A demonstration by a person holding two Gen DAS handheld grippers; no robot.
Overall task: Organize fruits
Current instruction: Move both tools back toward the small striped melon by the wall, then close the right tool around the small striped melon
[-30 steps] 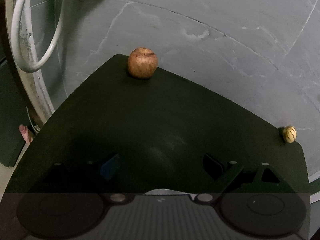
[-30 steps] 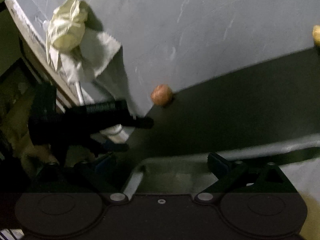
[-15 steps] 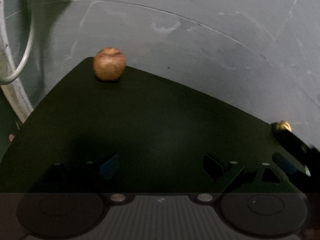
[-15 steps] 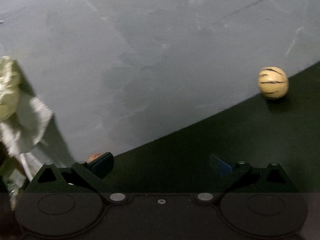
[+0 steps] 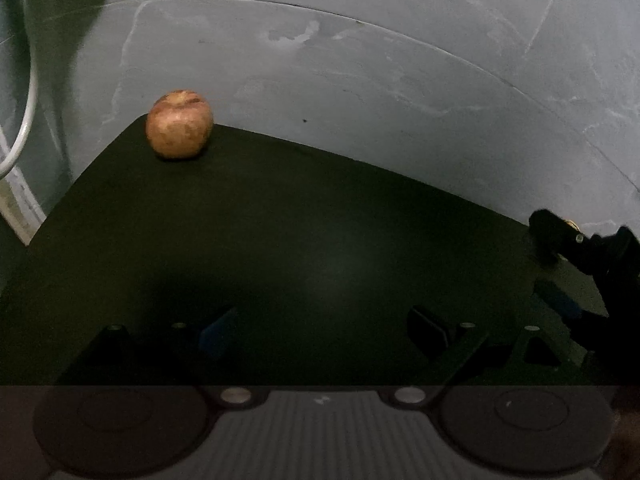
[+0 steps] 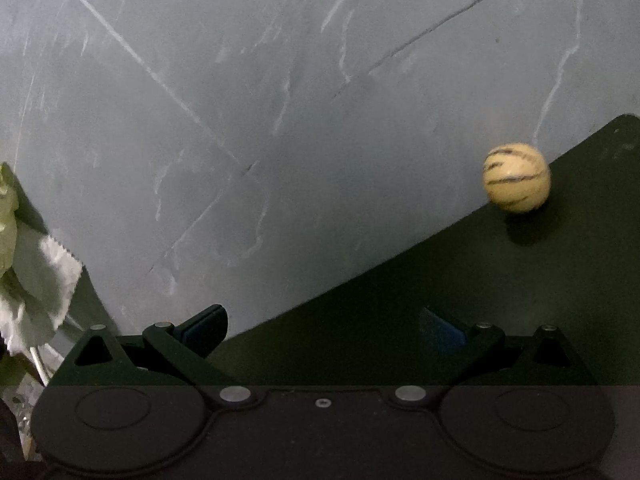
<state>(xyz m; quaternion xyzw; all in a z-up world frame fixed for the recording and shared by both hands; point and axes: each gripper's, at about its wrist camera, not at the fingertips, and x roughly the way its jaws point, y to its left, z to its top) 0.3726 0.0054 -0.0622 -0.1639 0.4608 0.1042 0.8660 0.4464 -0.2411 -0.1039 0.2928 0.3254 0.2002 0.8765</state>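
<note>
Left hand-held gripper [image 5: 324, 332] wide open, empty, apple [image 5: 179, 124] far ahead-left on dark mat [image 5: 320, 240]; right hand-held gripper [image 6: 324, 328] wide open, empty, striped yellow fruit [image 6: 516, 178] ahead-right

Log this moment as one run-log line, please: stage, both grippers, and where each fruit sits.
stage: approach | left gripper: open, empty | right gripper: open, empty | apple: mat far corner | striped yellow fruit: mat edge

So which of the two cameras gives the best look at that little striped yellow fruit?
The right wrist view. There the striped yellow fruit sits whole and unblocked at the edge of the dark mat. In the left wrist view only a sliver peeks out behind the right gripper.
</note>
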